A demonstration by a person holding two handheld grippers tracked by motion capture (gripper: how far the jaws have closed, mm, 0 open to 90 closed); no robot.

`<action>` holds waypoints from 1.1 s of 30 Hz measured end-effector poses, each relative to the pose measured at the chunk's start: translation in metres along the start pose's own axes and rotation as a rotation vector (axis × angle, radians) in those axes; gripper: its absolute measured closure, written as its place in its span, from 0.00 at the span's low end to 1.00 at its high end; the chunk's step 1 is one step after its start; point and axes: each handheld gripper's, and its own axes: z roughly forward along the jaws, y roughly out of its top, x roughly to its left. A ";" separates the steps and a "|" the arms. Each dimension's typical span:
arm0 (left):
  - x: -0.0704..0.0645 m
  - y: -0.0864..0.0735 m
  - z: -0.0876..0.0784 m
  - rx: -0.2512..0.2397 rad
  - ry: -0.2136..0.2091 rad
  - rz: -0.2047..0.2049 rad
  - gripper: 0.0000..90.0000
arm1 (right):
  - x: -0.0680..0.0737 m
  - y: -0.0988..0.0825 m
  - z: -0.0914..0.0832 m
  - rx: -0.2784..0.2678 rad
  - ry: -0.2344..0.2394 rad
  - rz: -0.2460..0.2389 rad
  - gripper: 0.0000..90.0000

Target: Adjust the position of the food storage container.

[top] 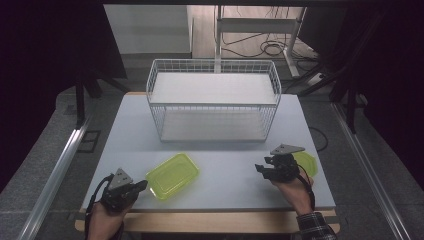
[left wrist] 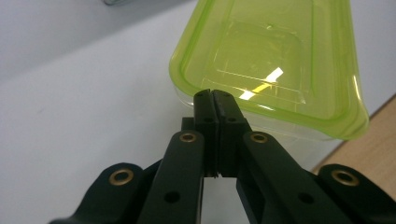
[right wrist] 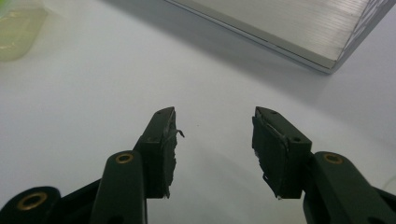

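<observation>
Green container point(left wrist: 275, 65) rim pinched by left gripper point(left wrist: 215, 95), grasp made; right gripper point(right wrist: 215, 128) apart, empty. Next likely: lift toward wire basket point(top: 212, 102).

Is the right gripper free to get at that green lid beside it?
Probably yes: the right gripper stands open and empty, and the lid lies bare on the table just behind it, though the hand must turn back.

In the left gripper view, we are seeing the green container point(left wrist: 280, 65) running off the upper edge, its near rim hiding behind the closed fingers point(left wrist: 205, 116). In the high view, the right gripper point(top: 263, 170) is covering part of the green lid point(top: 309, 162).
</observation>
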 end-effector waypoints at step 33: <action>0.004 0.048 0.056 -0.004 -0.087 0.066 0.98 | 0.007 0.003 0.007 -0.013 0.054 0.013 0.53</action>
